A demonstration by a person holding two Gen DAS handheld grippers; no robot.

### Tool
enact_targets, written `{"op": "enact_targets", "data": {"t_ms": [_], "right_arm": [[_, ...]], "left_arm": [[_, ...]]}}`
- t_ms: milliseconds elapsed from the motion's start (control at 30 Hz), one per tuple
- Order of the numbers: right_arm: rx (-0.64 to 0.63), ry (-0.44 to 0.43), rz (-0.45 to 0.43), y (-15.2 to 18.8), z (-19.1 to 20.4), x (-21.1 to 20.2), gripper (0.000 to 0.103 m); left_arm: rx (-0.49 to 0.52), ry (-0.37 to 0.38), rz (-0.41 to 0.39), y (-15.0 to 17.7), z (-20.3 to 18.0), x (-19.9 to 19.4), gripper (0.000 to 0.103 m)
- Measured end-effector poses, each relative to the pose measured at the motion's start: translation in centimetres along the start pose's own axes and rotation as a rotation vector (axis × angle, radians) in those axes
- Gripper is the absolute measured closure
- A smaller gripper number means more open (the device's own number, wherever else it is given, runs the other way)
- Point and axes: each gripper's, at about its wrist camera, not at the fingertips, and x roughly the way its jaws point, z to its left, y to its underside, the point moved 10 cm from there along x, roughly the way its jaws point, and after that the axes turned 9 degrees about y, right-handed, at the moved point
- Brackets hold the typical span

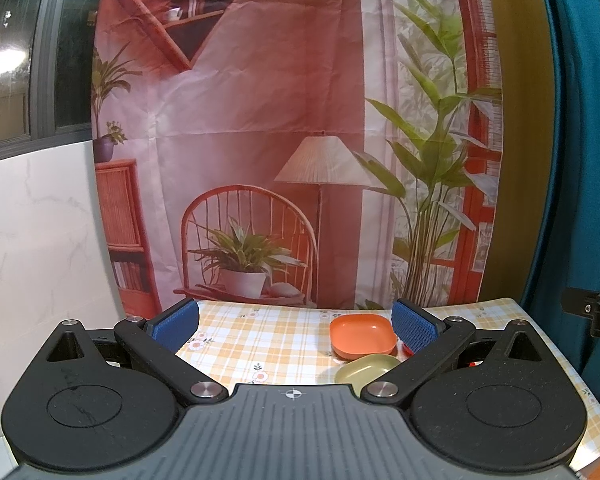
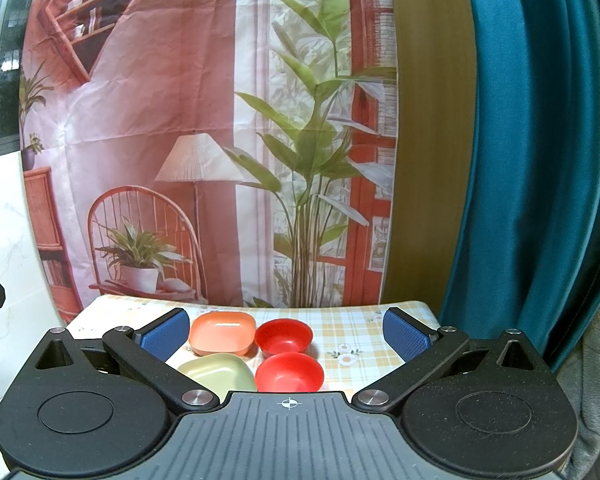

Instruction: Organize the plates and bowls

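Right wrist view is showing four dishes grouped on the checked tablecloth (image 2: 356, 332): an orange square plate (image 2: 223, 333) at about eleven o'clock from the gripper's centre line, a pale green square plate (image 2: 216, 374) nearer at ten o'clock, and two red bowls, the far one (image 2: 284, 336) at twelve and the near one (image 2: 290, 372) just ahead of the tool body. Plates are sitting to one side and bowls to the other, close together but not nested, so stacking like with like is probably the step waiting to begin. The right gripper (image 2: 288, 336) is hanging above the table's near edge, level and aimed at the printed backdrop (image 2: 140, 120), its blue pads spread wide and gripping nothing. In the left wrist view, the left gripper (image 1: 296, 326) is likewise gaping fully with nothing between its pads, sitting further left over bare cloth; the orange plate (image 1: 362, 336) and green plate (image 1: 366, 368) are lying at its one o'clock, beside its right pad, while the bowls are mostly hidden behind that finger. Both tools are being held low and nearly horizontal.
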Motion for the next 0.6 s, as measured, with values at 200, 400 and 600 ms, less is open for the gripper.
{"op": "enact_targets", "data": {"t_ms": [200,400,600], "right_arm": [[0.003,-0.005,0.001,-0.8,0.4,-0.2,0.000],[0.007,-0.011,-0.003,-0.4,0.5,-0.1,0.000],[0.050,-0.052,-0.012,-0.1,0.1,0.7,0.000]], "left_arm": [[-0.002,0.003,0.003,0.1,-0.1,0.1,0.000],[0.007,0.007,-0.003,0.2,-0.2,0.1,0.000],[0.032,0.001,-0.035,0.6,-0.4,0.5,0.000]]}}
